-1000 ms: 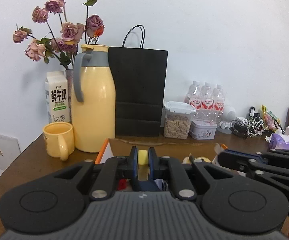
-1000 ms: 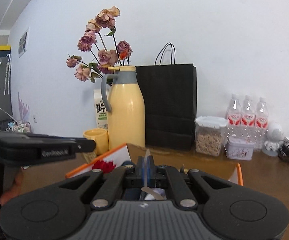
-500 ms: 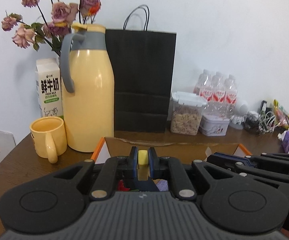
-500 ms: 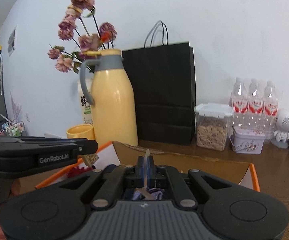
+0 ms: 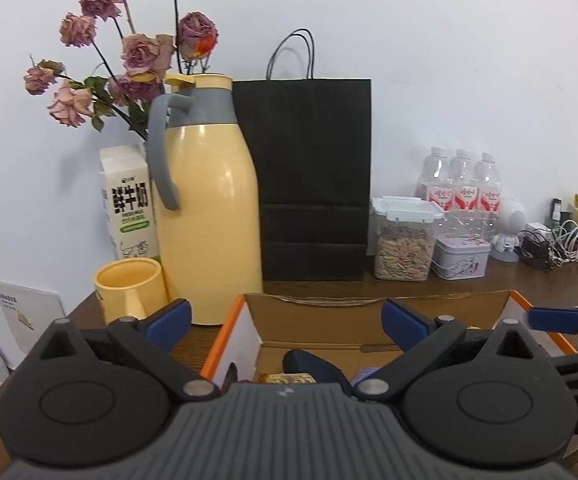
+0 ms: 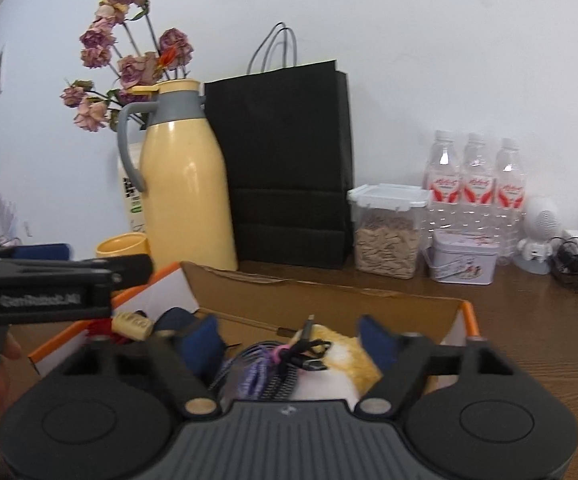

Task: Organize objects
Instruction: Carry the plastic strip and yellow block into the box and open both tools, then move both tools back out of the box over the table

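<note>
An orange-edged cardboard box (image 5: 229, 332) lies on the brown table under both grippers. My left gripper (image 5: 285, 320) hangs over its left end, jaws opening wide, no item between the blue pads (image 5: 169, 318). Below it lie a dark blue object (image 5: 309, 362) and a small yellow-labelled item (image 5: 289, 378). My right gripper (image 6: 289, 342) is over the box (image 6: 469, 312) too, its jaws opening and gripping nothing. A coiled purple-black cable (image 6: 273, 364) and a yellow-white plush toy (image 6: 341, 356) lie in the box under them. The left gripper (image 6: 57, 276) shows at the left.
Along the wall stand a yellow thermos jug (image 5: 209, 208), a yellow mug (image 5: 129, 288), a milk carton (image 5: 129, 200), dried roses (image 5: 141, 52), a black paper bag (image 5: 309, 176), a seed container (image 5: 403, 240), a tin (image 5: 463, 258), water bottles (image 5: 463, 188) and tangled chargers (image 5: 549, 244).
Both grippers were shut, the left on a small yellow thing and the right on a thin flat piece. Both now stand wide open with nothing in them, lower over the box.
</note>
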A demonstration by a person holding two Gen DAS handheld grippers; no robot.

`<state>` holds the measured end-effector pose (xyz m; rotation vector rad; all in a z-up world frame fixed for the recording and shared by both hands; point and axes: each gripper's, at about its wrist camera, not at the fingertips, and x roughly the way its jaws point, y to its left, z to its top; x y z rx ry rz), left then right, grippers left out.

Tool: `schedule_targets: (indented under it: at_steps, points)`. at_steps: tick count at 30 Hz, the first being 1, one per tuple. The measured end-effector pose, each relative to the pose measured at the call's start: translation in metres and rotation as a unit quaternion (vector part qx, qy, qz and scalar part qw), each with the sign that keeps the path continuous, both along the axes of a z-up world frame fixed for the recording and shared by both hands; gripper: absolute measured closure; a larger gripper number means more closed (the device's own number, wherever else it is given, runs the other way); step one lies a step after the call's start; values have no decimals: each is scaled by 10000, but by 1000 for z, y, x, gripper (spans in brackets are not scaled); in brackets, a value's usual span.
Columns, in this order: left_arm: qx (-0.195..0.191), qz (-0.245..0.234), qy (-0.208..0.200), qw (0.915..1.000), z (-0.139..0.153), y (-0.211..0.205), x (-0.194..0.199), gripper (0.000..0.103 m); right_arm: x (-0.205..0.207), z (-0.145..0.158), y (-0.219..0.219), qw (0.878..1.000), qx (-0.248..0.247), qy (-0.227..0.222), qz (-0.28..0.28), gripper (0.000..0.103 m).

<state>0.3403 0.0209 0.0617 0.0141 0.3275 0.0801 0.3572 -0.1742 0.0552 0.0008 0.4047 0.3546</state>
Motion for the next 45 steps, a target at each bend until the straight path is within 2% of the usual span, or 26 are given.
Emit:
schedule_targets:
  at_steps: [1,2,16,24,32,45]
  points:
    - [15,6,5,10000,1,0,0,0,0,0,-1,10000,1,12,-44,3]
    - [23,6,13,10000,1,0,0,0,0,1,-3,10000,6,30,-82,0]
    - [29,-29,-62,10000,8,-2,-7,0,-12,12,-6,9999,6,-77,-105,0]
    - [123,-20,-128,9998,18,4,-37,0,-44,25,-6,9995,-91,-314,40,0]
    - [287,37,166,9994,8,21,-72,0,-80,21,-7,9992,-271,-265,130,0]
    - [313,-25,931,9952,-39,45,-114,0,-123,-9,-6,9978,-609,94,233,0]
